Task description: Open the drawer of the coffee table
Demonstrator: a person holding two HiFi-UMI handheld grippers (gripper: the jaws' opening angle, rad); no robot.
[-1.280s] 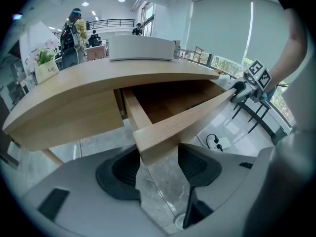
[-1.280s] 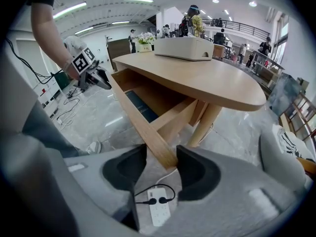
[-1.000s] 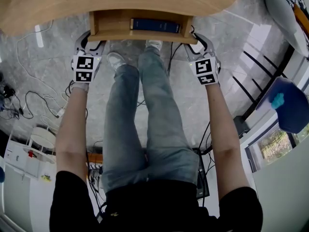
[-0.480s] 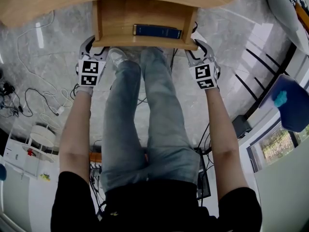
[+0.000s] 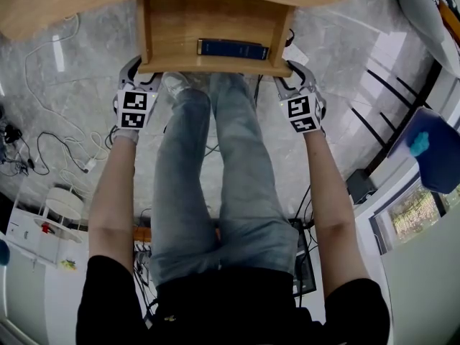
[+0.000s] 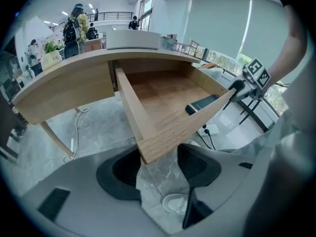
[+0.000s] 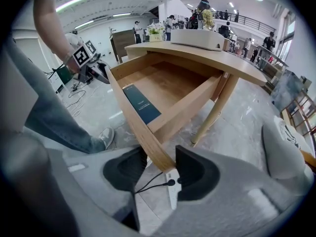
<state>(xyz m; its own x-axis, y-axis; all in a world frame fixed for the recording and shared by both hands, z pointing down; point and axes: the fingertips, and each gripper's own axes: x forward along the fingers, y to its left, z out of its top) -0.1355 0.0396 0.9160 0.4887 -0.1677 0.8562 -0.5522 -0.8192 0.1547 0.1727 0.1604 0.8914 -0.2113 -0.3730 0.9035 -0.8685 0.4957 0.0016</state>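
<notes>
Wooden drawer [image 5: 208, 20] has its rear hidden under the coffee table [image 5: 72, 6] from above.

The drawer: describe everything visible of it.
The drawer is a shallow, light wooden box with a plain front panel. It stands pulled well out from under the coffee table, level. One dark blue book lies inside along the front panel. The left gripper clamps its left front corner, the right gripper its right.
</notes>
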